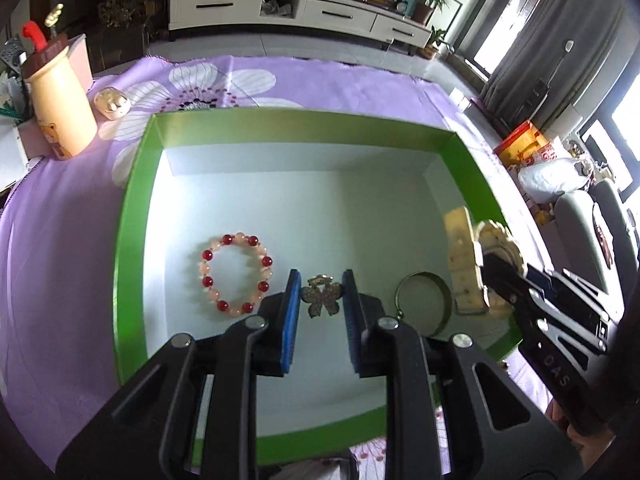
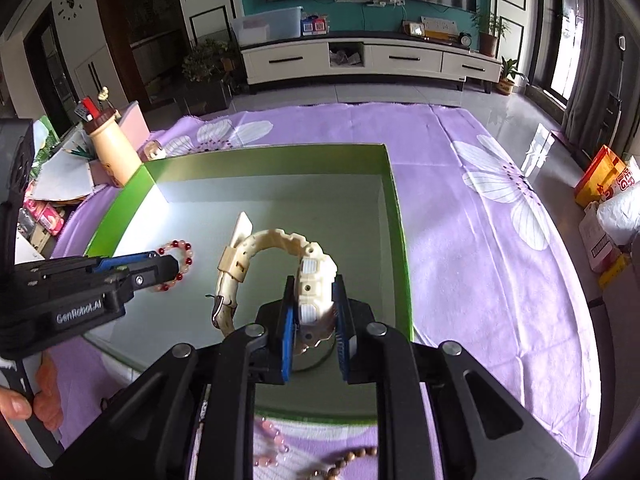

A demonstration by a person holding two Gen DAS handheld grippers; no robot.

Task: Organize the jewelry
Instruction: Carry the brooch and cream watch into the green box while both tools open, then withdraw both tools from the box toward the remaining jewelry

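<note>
Right claw (image 2: 314, 322) gripped a chunky cream plastic watch (image 2: 308, 280) by its case, strap arching ahead over the green-rimmed tray (image 2: 400, 240), prob. for placing. Left claw (image 1: 320, 300) narrow, empty, w/ a butterfly hair clip (image 1: 322, 295) seen between its tips.

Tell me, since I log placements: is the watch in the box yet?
Not yet: the right gripper holds the watch above the box.

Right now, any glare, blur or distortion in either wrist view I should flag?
Left wrist: strong fisheye bend, dark corners; the green tray floor washes out white at left; bead bracelet stays sharp. Right wrist: same bend; windows blow out top right; tray floor glares at left; the watch is crisp.
</note>
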